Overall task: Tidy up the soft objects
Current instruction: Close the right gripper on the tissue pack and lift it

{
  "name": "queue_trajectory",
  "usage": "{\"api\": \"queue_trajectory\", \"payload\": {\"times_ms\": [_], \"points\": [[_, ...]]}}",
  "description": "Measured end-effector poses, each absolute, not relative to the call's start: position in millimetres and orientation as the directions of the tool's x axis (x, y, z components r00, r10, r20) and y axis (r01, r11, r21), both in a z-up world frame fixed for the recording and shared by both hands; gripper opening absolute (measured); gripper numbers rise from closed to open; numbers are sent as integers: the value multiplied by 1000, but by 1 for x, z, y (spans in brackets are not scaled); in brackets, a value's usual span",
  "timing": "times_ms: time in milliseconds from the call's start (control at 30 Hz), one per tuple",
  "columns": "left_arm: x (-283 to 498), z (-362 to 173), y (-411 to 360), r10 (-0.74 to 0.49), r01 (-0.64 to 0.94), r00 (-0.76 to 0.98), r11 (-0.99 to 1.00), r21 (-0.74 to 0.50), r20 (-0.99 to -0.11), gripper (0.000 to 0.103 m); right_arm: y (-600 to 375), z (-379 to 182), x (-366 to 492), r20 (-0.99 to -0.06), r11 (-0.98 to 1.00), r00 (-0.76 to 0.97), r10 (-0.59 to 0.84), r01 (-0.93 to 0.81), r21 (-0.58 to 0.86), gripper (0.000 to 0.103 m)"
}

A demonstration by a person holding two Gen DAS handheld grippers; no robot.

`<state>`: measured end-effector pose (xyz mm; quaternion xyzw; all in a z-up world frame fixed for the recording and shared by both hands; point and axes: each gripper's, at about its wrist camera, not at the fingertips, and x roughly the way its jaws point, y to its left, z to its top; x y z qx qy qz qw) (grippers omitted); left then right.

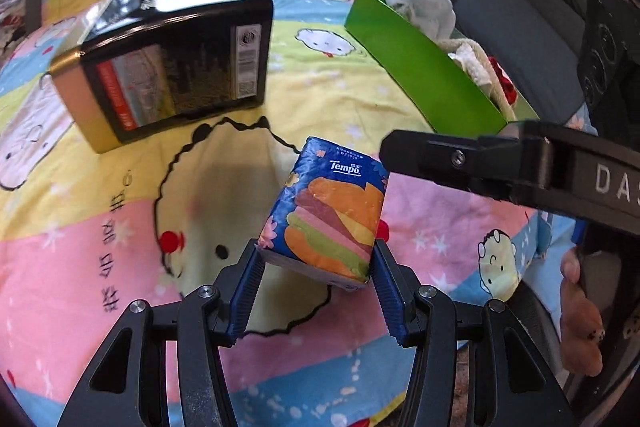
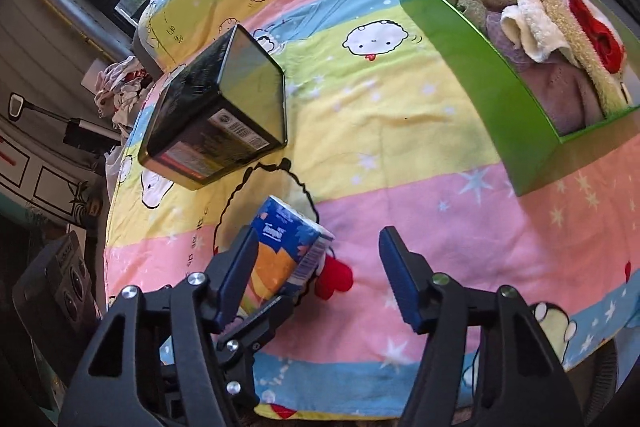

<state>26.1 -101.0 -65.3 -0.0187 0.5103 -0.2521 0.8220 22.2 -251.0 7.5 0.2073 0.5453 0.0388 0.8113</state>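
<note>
- At the far right of the blanket [image 2: 400, 115], the green box [image 2: 460, 39] already holds plush toys and towels; judging by that, little remains.
- Left gripper [image 1: 316, 267]: jaws clamp the tissue pack [image 1: 332, 211] above the near blanket.
- Right gripper [image 2: 316, 279]: jaws part-open, gripping nothing.

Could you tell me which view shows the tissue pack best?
The left wrist view: the tissue pack sits centred between the left gripper's pads, printed face fully visible. The right wrist view catches only its end, partly hidden behind a finger.
</note>
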Motion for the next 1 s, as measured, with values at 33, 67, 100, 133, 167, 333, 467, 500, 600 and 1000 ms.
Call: {"api": "queue_trajectory", "payload": {"times_ms": [33,67,100,133,167,333,467,500,600,1000], "points": [[30,-69,-102,-432,397,337,871,-290,-837,54,-254,3,27,-870,909,391,299,161,384,61],[32,-74,-103,-427,393,324,872,-290,-844,54,-255,1,30,-873,909,383,302,160,385,61],[33,-77,-104,-426,394,319,872,-291,-847,54,-256,-1,34,-875,910,376,304,155,384,61],[33,-77,-103,-432,398,321,869,-294,-843,56,-256,-3,39,-879,914,366,305,146,378,61],[33,-76,-103,-435,398,322,868,-297,-841,57,-254,-5,44,-883,919,357,306,132,372,61],[24,-71,-88,-440,355,310,876,-327,-843,58,-248,-18,63,-892,927,305,333,66,369,60],[18,-70,-72,-482,292,270,866,-406,-834,58,-239,-30,70,-901,928,258,350,36,371,58],[17,-70,-69,-497,273,270,861,-429,-825,58,-238,-33,70,-899,926,252,357,33,377,57],[12,-67,-65,-553,246,272,831,-499,-788,58,-238,-37,67,-889,915,254,381,36,402,57],[22,-75,-78,-525,187,278,851,-491,-804,32,-233,-39,57,-858,884,253,447,23,467,46]]}}
